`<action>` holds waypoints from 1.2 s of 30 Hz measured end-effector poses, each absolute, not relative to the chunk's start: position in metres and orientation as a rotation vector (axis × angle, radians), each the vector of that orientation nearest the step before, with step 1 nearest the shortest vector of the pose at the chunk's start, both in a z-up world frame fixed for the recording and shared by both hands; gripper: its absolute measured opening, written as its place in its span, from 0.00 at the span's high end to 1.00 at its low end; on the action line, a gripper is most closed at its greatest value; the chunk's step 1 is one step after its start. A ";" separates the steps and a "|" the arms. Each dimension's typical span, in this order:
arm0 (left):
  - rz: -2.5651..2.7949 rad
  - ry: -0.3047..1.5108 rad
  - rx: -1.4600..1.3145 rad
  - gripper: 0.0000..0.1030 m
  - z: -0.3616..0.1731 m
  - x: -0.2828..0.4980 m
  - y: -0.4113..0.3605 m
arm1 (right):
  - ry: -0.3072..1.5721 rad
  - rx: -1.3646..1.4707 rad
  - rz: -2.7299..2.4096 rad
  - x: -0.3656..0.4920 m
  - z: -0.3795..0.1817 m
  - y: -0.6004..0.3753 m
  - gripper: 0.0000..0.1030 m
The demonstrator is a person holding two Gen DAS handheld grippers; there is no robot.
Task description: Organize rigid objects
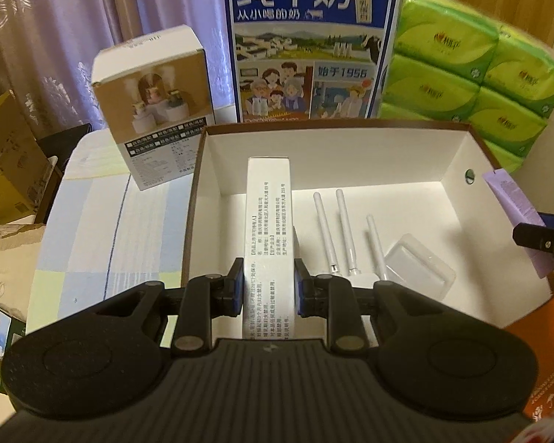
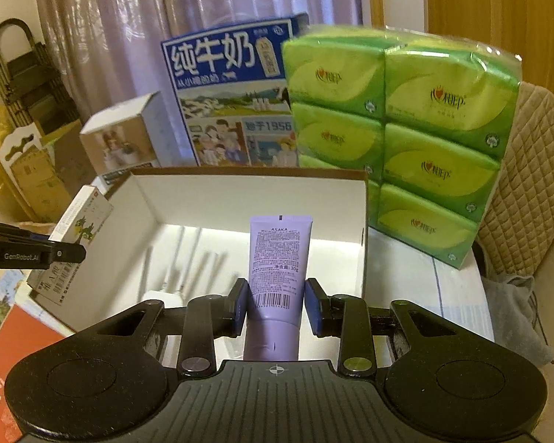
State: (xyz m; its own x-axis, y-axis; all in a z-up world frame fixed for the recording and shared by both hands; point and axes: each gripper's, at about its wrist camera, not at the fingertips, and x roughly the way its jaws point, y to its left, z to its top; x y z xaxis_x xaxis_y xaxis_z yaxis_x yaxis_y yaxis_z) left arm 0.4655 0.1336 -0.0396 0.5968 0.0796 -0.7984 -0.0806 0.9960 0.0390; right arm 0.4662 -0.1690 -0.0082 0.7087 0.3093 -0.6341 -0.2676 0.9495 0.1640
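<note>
Left gripper (image 1: 269, 283) clamped the medicine carton (image 1: 267, 217), long axis pointing forward over the open box (image 1: 458, 155). Right gripper (image 2: 276, 304) pinched the purple ASAKA tube (image 2: 277, 258), crimped end pointing away.

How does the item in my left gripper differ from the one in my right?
The left gripper holds a long white carton, rigid, square-edged and printed with black text. The right gripper holds a purple tube, rounded near the cap, flat at its crimped end, with a barcode. Both are clamped over the open white box.
</note>
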 end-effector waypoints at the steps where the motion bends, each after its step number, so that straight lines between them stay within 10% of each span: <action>1: 0.094 0.934 0.002 0.79 -0.043 0.469 0.134 | 0.720 0.060 0.319 0.470 -0.010 -0.170 0.71; 28: 0.087 0.962 0.017 0.62 -0.070 0.511 0.142 | 0.762 0.058 0.293 0.523 -0.033 -0.176 0.71; 36: 0.073 0.955 -0.004 0.57 -0.061 0.494 0.142 | 0.753 0.083 0.300 0.514 -0.029 -0.184 0.55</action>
State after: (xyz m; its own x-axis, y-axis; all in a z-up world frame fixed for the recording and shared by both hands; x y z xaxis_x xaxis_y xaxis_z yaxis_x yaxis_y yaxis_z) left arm 0.4941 0.1418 -0.0606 0.5752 0.0601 -0.8158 -0.0639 0.9976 0.0284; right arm 0.5137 -0.1836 -0.0286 0.6891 0.2979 -0.6606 -0.2386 0.9540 0.1812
